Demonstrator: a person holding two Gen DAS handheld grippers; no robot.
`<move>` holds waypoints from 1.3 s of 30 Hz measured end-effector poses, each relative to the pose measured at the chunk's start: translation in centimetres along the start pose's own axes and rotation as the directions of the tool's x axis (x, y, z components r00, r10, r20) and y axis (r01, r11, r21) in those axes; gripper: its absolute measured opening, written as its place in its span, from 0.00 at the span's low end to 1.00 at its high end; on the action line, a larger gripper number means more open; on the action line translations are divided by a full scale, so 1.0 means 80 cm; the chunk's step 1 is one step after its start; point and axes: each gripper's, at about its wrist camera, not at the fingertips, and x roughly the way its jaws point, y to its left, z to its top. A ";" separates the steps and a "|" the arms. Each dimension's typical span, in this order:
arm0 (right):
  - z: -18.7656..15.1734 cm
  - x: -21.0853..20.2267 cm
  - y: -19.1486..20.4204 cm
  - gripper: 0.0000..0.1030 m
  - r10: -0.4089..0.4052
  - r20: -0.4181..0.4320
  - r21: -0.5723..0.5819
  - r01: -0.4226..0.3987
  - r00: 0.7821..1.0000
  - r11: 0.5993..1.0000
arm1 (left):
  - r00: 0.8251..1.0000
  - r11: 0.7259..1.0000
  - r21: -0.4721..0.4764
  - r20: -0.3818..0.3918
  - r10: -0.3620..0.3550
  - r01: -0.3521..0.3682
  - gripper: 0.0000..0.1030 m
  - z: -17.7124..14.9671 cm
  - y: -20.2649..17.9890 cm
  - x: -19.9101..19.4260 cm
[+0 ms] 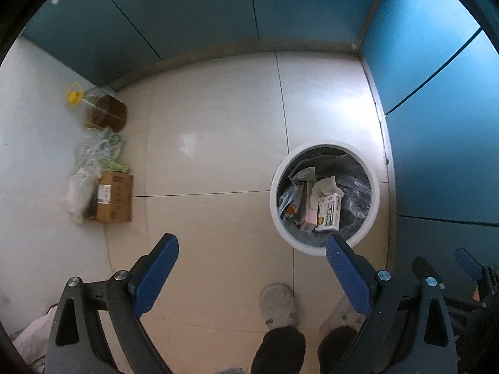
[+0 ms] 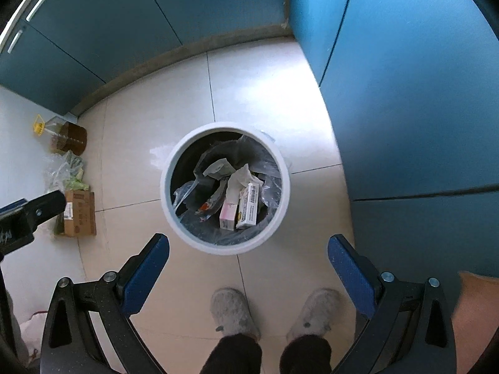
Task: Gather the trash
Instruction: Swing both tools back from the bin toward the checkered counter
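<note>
A round white trash bin [image 1: 282, 215] [image 2: 168, 205] with a dark liner stands on the tiled floor by the blue cabinets. It holds a white medicine box [image 1: 329, 213] [image 2: 248, 207], a pink box [image 2: 228, 213], crumpled paper [image 2: 240, 176] and plastic wrappers. My left gripper [image 1: 252, 246] is open and empty, high above the floor, left of the bin. My right gripper [image 2: 248, 246] is open and empty, high above the bin's near rim. The left gripper also shows at the left edge of the right wrist view [image 2: 28, 212].
A cardboard box [image 1: 113, 198] [image 2: 79, 213], plastic bags [image 1: 93, 155] [image 2: 64, 168] and an oil bottle with a yellow cap [image 1: 99, 109] [image 2: 62, 137] lie along the left wall. The person's grey slippers [image 2: 230, 311] [image 1: 279, 305] stand below. Blue cabinets [image 2: 405, 109] line the back and right.
</note>
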 end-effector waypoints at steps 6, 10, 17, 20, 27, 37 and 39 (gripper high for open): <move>-0.016 -0.122 0.000 1.00 -0.002 0.034 -0.004 0.002 0.999 1.000 | 0.999 1.000 -0.012 0.050 0.002 -0.001 0.94 -0.030 0.012 -0.108; -0.032 -0.209 0.004 1.00 0.000 0.067 -0.024 0.001 0.998 1.000 | 0.996 1.000 -0.006 0.084 -0.005 0.006 0.94 -0.050 0.012 -0.173; -0.068 -0.342 -0.004 1.00 0.018 0.121 -0.026 -0.015 0.993 1.000 | 0.991 1.000 0.025 0.130 -0.011 0.008 0.94 -0.086 0.011 -0.269; -0.083 -0.382 -0.006 1.00 0.033 0.139 -0.024 -0.030 0.990 0.999 | 0.988 0.999 0.041 0.152 -0.010 0.004 0.94 -0.100 0.010 -0.303; -0.117 -0.457 -0.038 1.00 0.156 0.201 0.061 -0.171 0.967 0.983 | 0.982 0.995 0.097 0.190 0.011 -0.030 0.94 -0.117 -0.016 -0.364; -0.173 -0.548 -0.288 1.00 0.041 0.371 0.486 -0.232 0.928 0.842 | 0.942 0.908 0.420 0.306 -0.137 -0.005 0.94 -0.104 -0.253 -0.471; -0.195 -0.558 -0.354 1.00 -0.026 0.379 0.572 -0.212 0.925 0.793 | 0.936 0.870 0.493 0.309 -0.172 -0.003 0.94 -0.107 -0.325 -0.487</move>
